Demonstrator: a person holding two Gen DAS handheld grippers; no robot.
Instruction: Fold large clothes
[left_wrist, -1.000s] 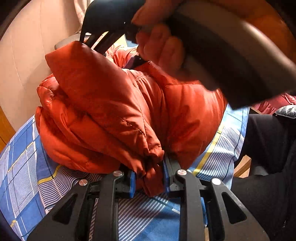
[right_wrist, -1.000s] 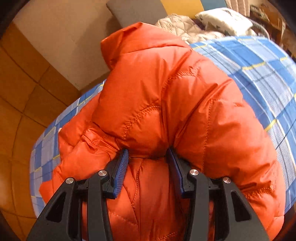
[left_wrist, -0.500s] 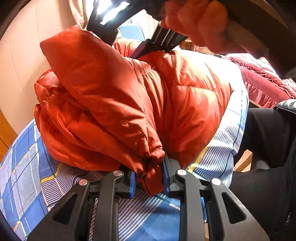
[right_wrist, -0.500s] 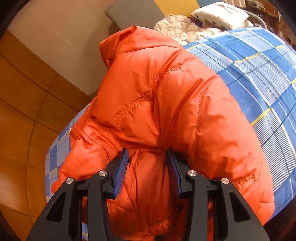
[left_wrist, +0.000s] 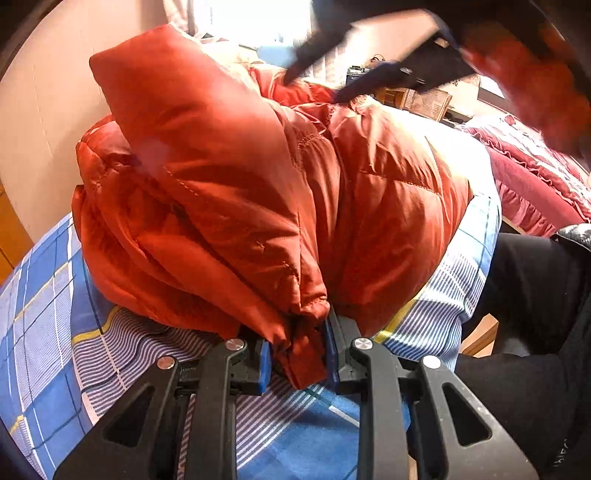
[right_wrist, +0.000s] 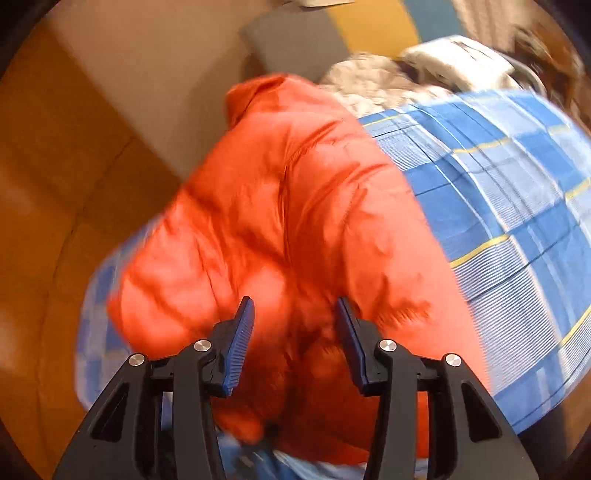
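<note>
- Blue-checked bedding (left_wrist: 55, 295) spreads beneath everything we see, its plaid clear in the left wrist view and smeared by blur in the right wrist view.
- On it we find the orange puffer jacket (left_wrist: 229, 206), heaped in a bulging mound near the bed's edge, with one padded flap standing taller against the pale wall (left_wrist: 37, 110) than it did a second ago.
- We see the left gripper (left_wrist: 297, 356) clamped as before on a bunched cuff of the jacket, its blue pads narrow around the fabric.
- We watch the right gripper (right_wrist: 295, 343) with its jaws opening: the jacket's fold, pinched between the pads half a second ago, now sits below and behind them, and the pads look clear of it.
- In the left wrist view that gripper, a second ago low against the jacket, is now a dark blur near the top.
- Red bedding (left_wrist: 528, 184) lies beyond, at right.
</note>
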